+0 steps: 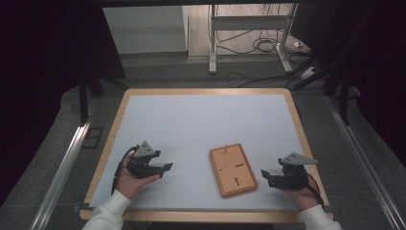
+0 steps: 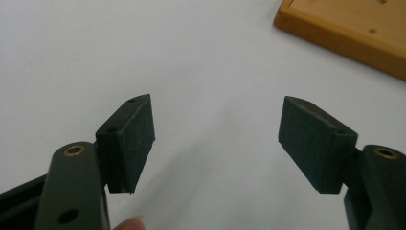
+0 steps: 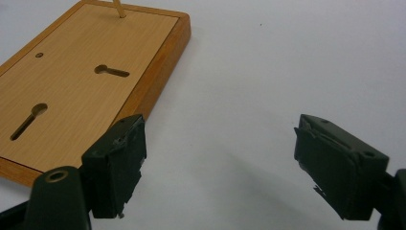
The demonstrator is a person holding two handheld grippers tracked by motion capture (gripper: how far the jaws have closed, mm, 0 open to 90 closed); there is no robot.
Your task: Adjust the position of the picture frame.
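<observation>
High view: unmarked wooden frame back

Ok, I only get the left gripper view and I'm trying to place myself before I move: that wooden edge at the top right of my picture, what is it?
Observer: It's a wooden board lying flat on the white mat, seen whole in the high view, between the two grippers.
Operator: Anything on its face?
Observer: Two keyhole-shaped slots cut into the wood, plain in the right gripper view.
Operator: And where's the right gripper?
Observer: The right gripper rests on the mat just beside the board's right edge, jaws wide apart with nothing between them.
Operator: And mine?
Observer: The left gripper sits on the mat to the board's left, clear of it, pointing toward it.
</observation>
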